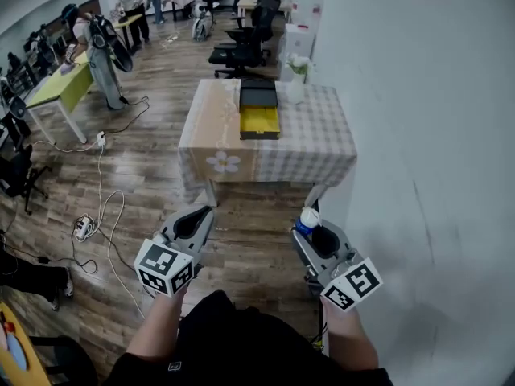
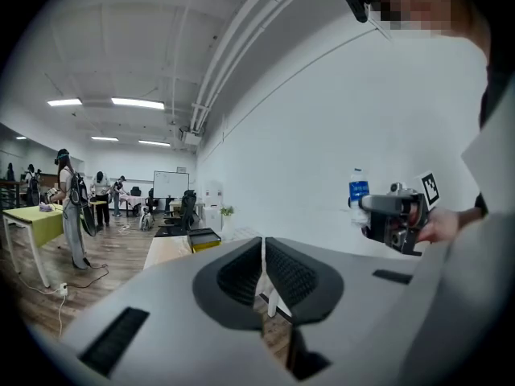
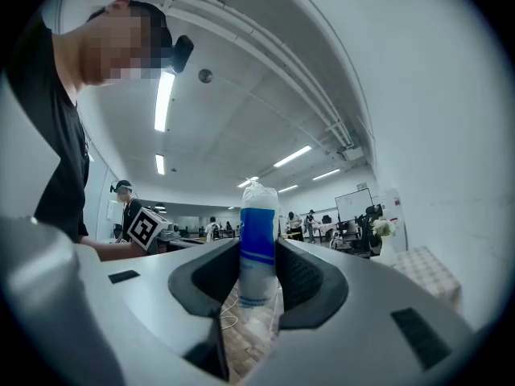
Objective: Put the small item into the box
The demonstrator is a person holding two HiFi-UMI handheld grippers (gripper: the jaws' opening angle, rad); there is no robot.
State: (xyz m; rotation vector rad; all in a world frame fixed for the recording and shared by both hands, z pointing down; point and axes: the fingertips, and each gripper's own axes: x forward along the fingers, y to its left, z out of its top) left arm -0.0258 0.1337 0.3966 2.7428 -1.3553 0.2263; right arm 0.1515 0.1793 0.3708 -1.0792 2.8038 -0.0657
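Observation:
My right gripper (image 1: 309, 219) is shut on a small blue-and-white packet (image 3: 257, 252), which stands upright between its pads; the packet (image 1: 306, 220) pokes up past the gripper's tip in the head view and the packet (image 2: 358, 193) shows at the right of the left gripper view too. My left gripper (image 1: 203, 213) is shut with nothing in it, its pads meeting (image 2: 263, 273). Both grippers hang over the wooden floor, short of the table. The open box (image 1: 259, 108) with a yellow inside lies on the checked tablecloth (image 1: 314, 135) ahead; the box (image 2: 203, 240) shows small in the left gripper view.
A vase of white flowers (image 1: 296, 75) stands just right of the box. A white wall (image 1: 434, 135) runs along the right. Office chairs (image 1: 241, 47) stand behind the table, cables and a power strip (image 1: 84, 227) lie on the floor at left, people work at a green table (image 1: 60, 87).

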